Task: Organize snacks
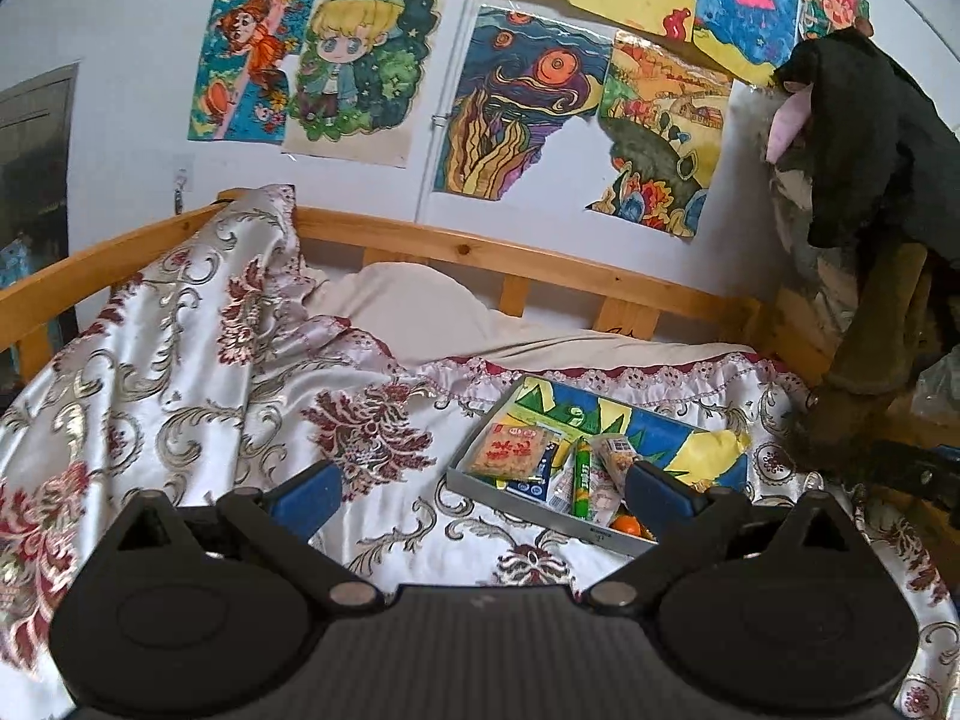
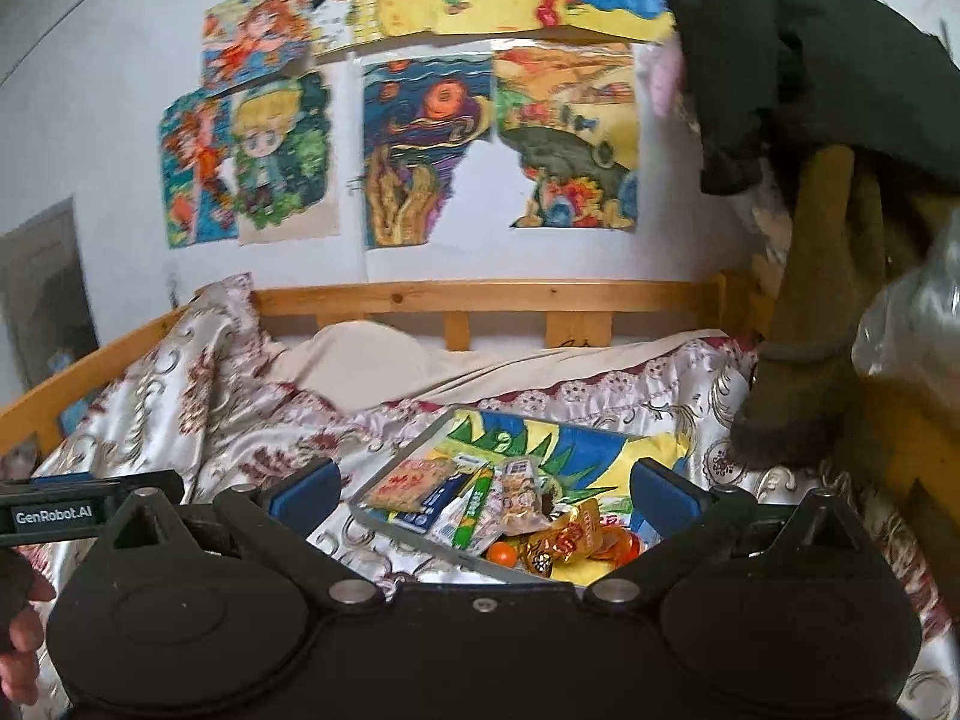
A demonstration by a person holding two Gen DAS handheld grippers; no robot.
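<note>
Soft, even daylight, no hard shadows. Mild sheen on the satin bedspread point(image 1: 198, 372). Sharp through the left wrist view; smeared with motion blur in the right wrist view, worst on the wall drawings point(image 2: 420, 150). Strong fisheye bending, dark vignetted corners.

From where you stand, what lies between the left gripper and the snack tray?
Only patterned bedspread. In the left wrist view, the left gripper is open and empty, and the snack tray sits just ahead on the bed.
</note>
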